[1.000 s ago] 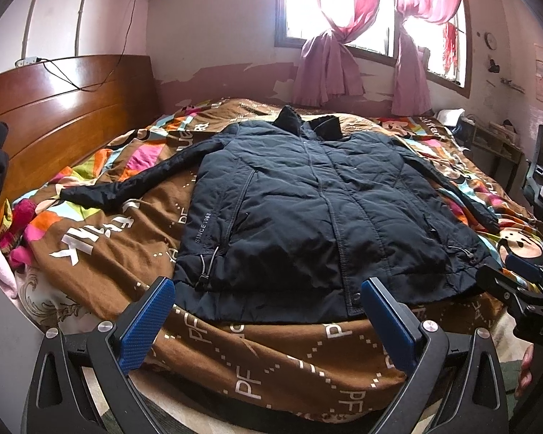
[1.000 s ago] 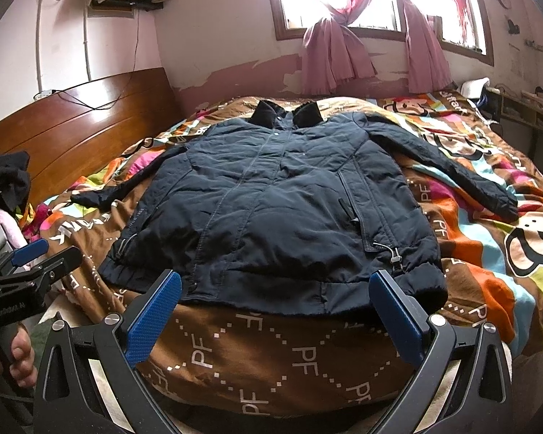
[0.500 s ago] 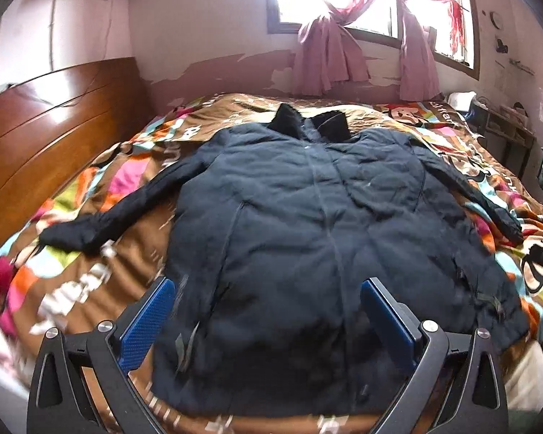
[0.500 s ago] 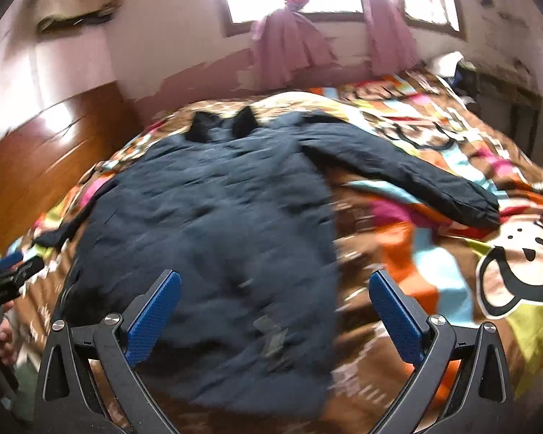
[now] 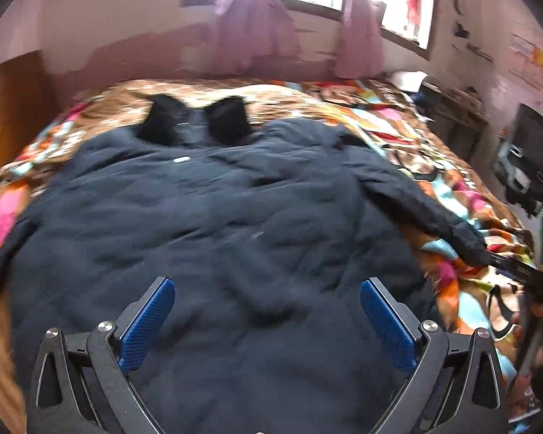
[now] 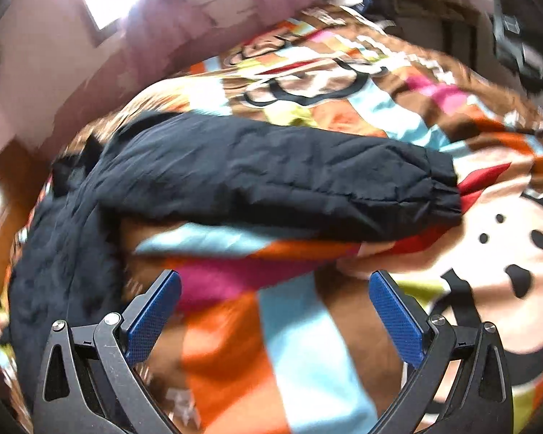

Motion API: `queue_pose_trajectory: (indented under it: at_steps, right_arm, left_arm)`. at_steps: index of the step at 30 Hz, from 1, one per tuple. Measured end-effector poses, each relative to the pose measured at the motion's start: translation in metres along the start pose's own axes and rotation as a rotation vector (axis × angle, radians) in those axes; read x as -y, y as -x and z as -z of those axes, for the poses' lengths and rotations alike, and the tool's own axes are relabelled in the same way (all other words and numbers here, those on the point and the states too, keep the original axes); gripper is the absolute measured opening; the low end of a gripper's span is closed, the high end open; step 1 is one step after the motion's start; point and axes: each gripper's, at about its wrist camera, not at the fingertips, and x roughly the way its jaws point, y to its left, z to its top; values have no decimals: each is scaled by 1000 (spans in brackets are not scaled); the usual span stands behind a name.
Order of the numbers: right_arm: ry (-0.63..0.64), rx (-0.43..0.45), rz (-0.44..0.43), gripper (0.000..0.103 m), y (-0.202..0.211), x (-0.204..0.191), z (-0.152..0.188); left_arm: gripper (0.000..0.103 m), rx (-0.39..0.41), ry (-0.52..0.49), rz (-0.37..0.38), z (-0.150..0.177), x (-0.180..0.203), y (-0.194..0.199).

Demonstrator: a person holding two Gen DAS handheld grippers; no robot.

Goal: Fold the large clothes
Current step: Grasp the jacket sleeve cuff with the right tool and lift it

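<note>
A dark navy padded jacket [image 5: 213, 224] lies spread flat, front up, on the bed, collar [image 5: 195, 123] toward the far wall. My left gripper [image 5: 267, 318] is open and empty above the jacket's lower body. The jacket's right sleeve [image 5: 419, 202] stretches out to the right. In the right wrist view that sleeve [image 6: 278, 173] lies across the blanket, its cuff [image 6: 441, 188] at the right. My right gripper [image 6: 275, 311] is open and empty over the blanket just in front of the sleeve. Its dark tip shows at the left wrist view's right edge [image 5: 517, 267].
A bright patterned blanket [image 6: 307, 325] with a cartoon monkey face [image 6: 506, 246] covers the bed. A wooden headboard [image 5: 11, 108] stands at the left. Pink curtains [image 5: 257, 32] hang at the window behind. A desk and dark chair [image 5: 528, 159] stand beside the bed's right side.
Both grippers have moved forward over the bed. The left one now sits above the jacket's body. The right one has swung right toward the outstretched sleeve. Both stay open.
</note>
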Motion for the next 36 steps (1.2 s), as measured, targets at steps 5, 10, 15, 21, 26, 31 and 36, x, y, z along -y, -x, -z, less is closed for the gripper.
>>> queue_pose_trajectory:
  at_steps: [5, 10, 15, 21, 26, 31, 36]
  right_arm:
    - [-274, -17, -82, 102, -48, 44, -23]
    - [-508, -9, -130, 96, -77, 75, -20]
    - [-640, -32, -117, 65, -108, 89, -20]
    - [-758, -52, -120, 34, -130, 97, -25]
    - [-702, -19, -126, 9, -123, 93, -40]
    - [-501, 78, -57, 7, -81, 65, -75]
    - [-198, 232, 19, 7, -19, 1, -120]
  left_arm:
    - [103, 3, -39, 40, -37, 27, -60]
    - [103, 9, -8, 45, -67, 41, -106]
    - [103, -6, -19, 43, -74, 52, -138]
    - [103, -95, -16, 51, -66, 54, -172]
    - [103, -120, -14, 72, -65, 51, -178]
    - [103, -148, 25, 99, -71, 33, -163]
    - [102, -129, 68, 113, -80, 3, -126]
